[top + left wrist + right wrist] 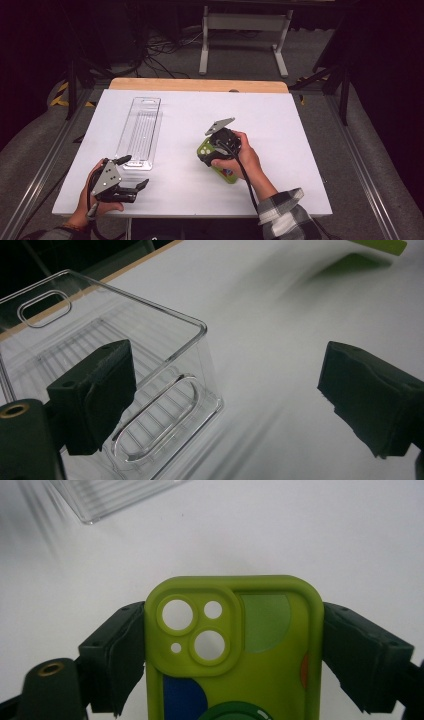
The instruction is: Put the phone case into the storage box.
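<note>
Green phone case (235,650) (long edges pinched) mid-table

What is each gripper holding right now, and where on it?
The right gripper clamps the green phone case by its two long sides. The left gripper is open, holding nothing.

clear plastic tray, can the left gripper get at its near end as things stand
Probably yes. The left gripper sits right by the near end of the clear plastic tray, jaws open; in the left gripper view one jaw overlaps that end, and nothing lies between them on the white table.
</note>
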{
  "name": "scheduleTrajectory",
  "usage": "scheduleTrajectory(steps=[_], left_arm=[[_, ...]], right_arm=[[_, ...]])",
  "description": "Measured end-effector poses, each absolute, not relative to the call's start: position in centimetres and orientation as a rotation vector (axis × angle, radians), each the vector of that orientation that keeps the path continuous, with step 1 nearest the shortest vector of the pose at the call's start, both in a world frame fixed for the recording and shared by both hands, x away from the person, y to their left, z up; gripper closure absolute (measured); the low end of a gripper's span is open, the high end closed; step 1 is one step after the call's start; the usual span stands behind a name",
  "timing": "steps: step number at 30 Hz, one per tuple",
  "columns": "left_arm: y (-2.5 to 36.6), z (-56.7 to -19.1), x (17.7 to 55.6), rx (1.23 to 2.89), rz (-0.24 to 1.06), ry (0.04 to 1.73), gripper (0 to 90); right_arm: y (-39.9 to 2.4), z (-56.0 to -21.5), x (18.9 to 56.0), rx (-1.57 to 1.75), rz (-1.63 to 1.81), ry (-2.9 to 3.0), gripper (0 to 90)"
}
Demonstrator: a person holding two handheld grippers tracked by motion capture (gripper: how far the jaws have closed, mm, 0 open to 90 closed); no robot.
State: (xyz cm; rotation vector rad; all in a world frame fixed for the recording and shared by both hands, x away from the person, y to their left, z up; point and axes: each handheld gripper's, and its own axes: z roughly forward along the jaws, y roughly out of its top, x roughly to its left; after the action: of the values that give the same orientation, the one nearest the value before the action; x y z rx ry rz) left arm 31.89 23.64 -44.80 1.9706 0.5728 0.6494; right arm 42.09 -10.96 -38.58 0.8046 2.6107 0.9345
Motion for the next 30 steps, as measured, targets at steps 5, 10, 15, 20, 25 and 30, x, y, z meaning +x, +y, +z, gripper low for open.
scheduleTrajectory(steps=[5,10,15,20,25,30], left_arm=[[23.6,-44.5,31.9,1.950,0.633,0.579,9.1],[23.6,-43.8,32.1,1.897,0.618,0.586,9.1],[23.4,-43.0,32.3,1.868,0.618,0.582,9.1],[22.9,-42.1,32.5,1.838,0.618,0.566,9.2],[22.1,-40.7,33.2,1.813,0.626,0.545,9.3],[21.1,-39.2,34.2,1.764,0.632,0.570,10.2]], right_arm=[[-11.7,-37.6,41.3,0.797,1.013,2.556,16.7],[-12.3,-36.6,40.4,0.778,1.113,2.449,16.7],[-12.3,-35.9,39.4,0.750,1.203,2.354,16.8],[-12.0,-35.3,38.6,0.719,1.274,2.293,16.8],[-11.7,-34.9,38.1,0.703,1.332,2.252,16.7],[-11.6,-34.7,38.2,0.700,1.373,2.228,16.7]])
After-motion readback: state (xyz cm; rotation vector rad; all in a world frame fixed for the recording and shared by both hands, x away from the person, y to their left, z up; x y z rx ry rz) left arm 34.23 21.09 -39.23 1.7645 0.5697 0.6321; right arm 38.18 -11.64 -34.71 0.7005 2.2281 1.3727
